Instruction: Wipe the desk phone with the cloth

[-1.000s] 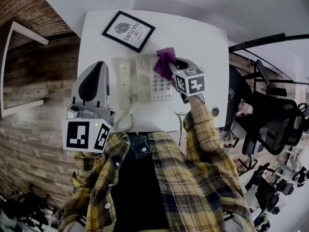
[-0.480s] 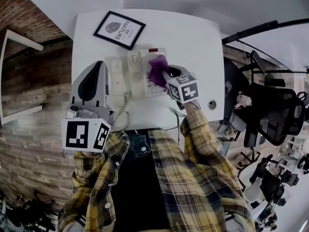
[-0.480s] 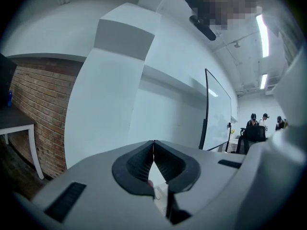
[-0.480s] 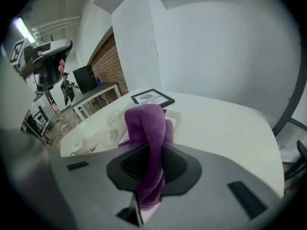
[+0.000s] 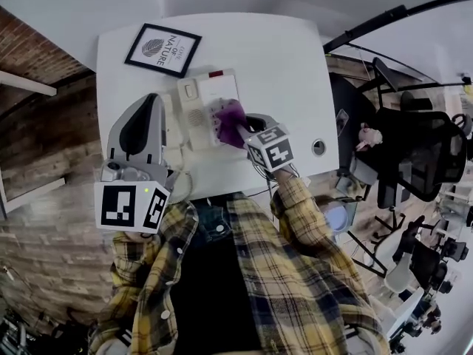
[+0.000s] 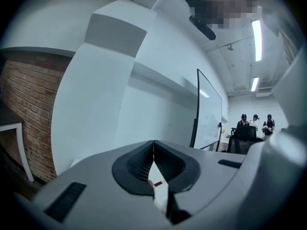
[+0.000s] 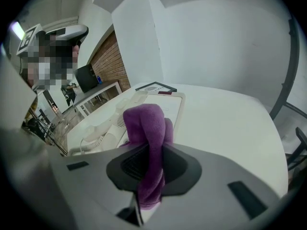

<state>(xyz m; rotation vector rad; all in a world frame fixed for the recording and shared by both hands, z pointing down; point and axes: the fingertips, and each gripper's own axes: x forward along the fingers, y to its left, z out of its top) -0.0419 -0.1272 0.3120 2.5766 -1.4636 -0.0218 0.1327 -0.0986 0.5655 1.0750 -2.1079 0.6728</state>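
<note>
Head view: the right gripper [image 5: 240, 130] is clenched on the purple cloth [image 5: 228, 114] and presses it onto the keypad of the desk phone [image 5: 201, 103], toward the phone's near right part. A second ago the cloth sat at the phone's far right corner; it has since come down over the keys toward the person. The phone rests on the white table [image 5: 295, 65], near a framed picture [image 5: 162, 49] at the far left. The left gripper [image 5: 151, 100] stays raised at the left, partly covering the handset, much as before. The left gripper view shows its jaws shut together on nothing [image 6: 153, 145]. The right gripper view shows the cloth [image 7: 146, 123] pinched between the jaws [image 7: 151, 159], bunched over the phone [image 7: 173, 108].
</note>
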